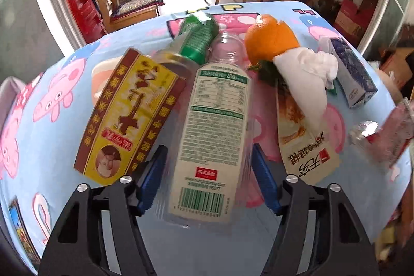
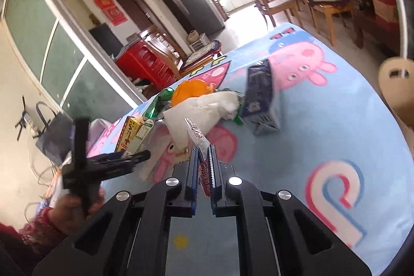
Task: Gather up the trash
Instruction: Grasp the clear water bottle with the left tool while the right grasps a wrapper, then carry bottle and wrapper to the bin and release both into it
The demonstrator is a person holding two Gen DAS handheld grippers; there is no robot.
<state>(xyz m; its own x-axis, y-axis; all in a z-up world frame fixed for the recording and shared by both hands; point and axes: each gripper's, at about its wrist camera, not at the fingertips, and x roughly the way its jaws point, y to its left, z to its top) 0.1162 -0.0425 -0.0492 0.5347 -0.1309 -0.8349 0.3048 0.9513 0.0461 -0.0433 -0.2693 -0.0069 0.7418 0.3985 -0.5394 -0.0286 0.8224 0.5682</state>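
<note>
The clear plastic bottle (image 1: pixel 209 136) with the green-printed label lies on its side on the cartoon-print tablecloth (image 1: pixel 64 110), its bottom end toward the left gripper (image 1: pixel 208 172). That gripper straddles it with its blue fingers (image 1: pixel 152 172) apart, one on each side of the bottle; whether the pads already press on the plastic cannot be told, and they look just clear of it. Lying flat and lengthwise between the fingers, the bottle seems placed for a squeeze across its narrow width.

Touching the bottle's left side is a yellow and brown carton (image 1: pixel 129 118), and just beyond its far end a green-labelled bottle (image 1: pixel 200 40). To the right of the bottle lie an orange peel (image 1: pixel 269 38), a crumpled white tissue (image 1: pixel 305 74) on a printed wrapper (image 1: pixel 302 146), and farther right a blue and white box (image 1: pixel 354 74).

The right gripper (image 2: pixel 204 167) has its fingers together, clamped on a thin red-and-white wrapper (image 2: pixel 198 135) that sticks up between them, probably pinched at the edge because it is too flat to grab otherwise. It hangs above the tablecloth, well to the right of the bottle.
</note>
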